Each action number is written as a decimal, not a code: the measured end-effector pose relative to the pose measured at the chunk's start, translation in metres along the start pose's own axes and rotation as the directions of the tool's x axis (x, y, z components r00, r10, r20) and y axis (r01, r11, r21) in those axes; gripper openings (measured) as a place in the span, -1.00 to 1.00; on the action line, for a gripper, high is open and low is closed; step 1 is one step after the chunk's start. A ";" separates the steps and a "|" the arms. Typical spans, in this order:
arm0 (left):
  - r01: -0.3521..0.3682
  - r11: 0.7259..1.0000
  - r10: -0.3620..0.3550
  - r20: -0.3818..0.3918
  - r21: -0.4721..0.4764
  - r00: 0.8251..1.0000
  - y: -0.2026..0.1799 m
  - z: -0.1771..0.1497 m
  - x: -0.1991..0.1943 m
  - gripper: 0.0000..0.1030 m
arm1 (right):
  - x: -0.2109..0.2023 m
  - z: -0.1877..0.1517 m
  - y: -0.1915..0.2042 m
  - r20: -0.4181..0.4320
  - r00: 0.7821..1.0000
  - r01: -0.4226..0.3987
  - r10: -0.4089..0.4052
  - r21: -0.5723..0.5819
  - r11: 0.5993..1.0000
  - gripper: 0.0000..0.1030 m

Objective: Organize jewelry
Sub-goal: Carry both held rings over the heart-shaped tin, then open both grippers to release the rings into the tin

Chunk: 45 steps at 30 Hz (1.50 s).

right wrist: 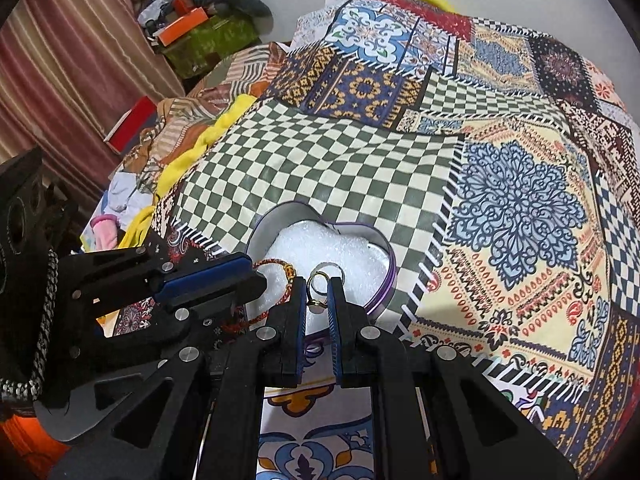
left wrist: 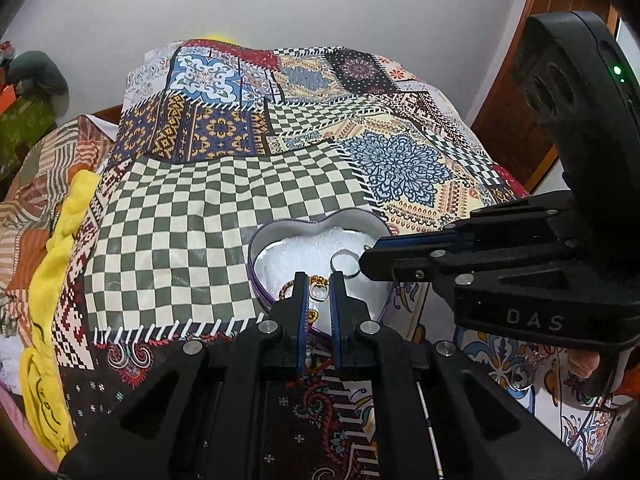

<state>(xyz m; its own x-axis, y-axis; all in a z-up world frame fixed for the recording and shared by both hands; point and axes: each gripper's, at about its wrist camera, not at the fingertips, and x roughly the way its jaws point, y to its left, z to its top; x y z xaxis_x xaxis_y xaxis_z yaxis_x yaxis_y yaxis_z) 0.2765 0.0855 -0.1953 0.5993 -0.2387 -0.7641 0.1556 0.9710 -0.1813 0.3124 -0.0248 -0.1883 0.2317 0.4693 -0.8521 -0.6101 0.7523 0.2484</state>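
A heart-shaped tin (left wrist: 280, 227) (right wrist: 382, 245) with white padding lies on the patchwork bedspread. In it are a silver ring (left wrist: 345, 265) (right wrist: 325, 270), a braided bracelet (right wrist: 276, 270) and gold pieces (left wrist: 319, 280). My right gripper (right wrist: 317, 284) (left wrist: 366, 258) is nearly shut on a gold ring (right wrist: 316, 282) over the tin. My left gripper (left wrist: 319, 286) (right wrist: 256, 274) hovers over the tin's near side, jaws slightly apart around a small gold-rimmed piece (left wrist: 320, 293); I cannot tell if it is gripped.
A yellow cloth (left wrist: 60, 248) lies along the bed's left side. Boxes and clothes (right wrist: 192, 28) pile up at the far left by a curtain. A wooden door (left wrist: 560, 12) stands at the right.
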 end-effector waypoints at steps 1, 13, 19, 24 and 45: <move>0.000 1.000 0.000 -0.002 0.000 1.000 0.000 0.000 0.000 -0.84 | 0.001 -0.001 0.001 -0.004 1.000 -0.001 0.001 -0.003 1.000 -0.82; -0.020 1.000 0.020 0.021 0.003 1.000 -0.003 0.001 -0.014 -0.83 | -0.006 -0.001 0.010 0.021 1.000 0.020 -0.019 -0.039 0.999 -0.69; -0.023 1.000 0.023 0.035 -0.008 0.999 -0.003 0.001 -0.026 -0.82 | -0.018 -0.004 0.012 0.053 0.997 0.053 -0.051 -0.046 0.998 -0.57; -0.029 1.000 0.030 0.051 -0.004 0.998 -0.008 0.000 -0.042 -0.82 | -0.034 -0.008 0.012 0.079 0.995 0.061 -0.057 -0.042 0.997 -0.56; -0.015 0.998 0.013 0.036 0.062 0.999 -0.064 -0.017 -0.069 -0.62 | -0.107 -0.066 -0.027 0.161 0.968 0.192 -0.194 0.026 0.981 -0.27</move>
<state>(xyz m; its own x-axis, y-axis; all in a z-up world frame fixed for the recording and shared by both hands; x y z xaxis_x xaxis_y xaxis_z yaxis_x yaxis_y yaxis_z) 0.2120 0.0397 -0.1420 0.6292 -0.2266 -0.7435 0.1947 0.9720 -0.1314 0.2537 -0.1257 -0.1338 0.4644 0.3828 -0.7986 -0.5342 0.8403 0.0921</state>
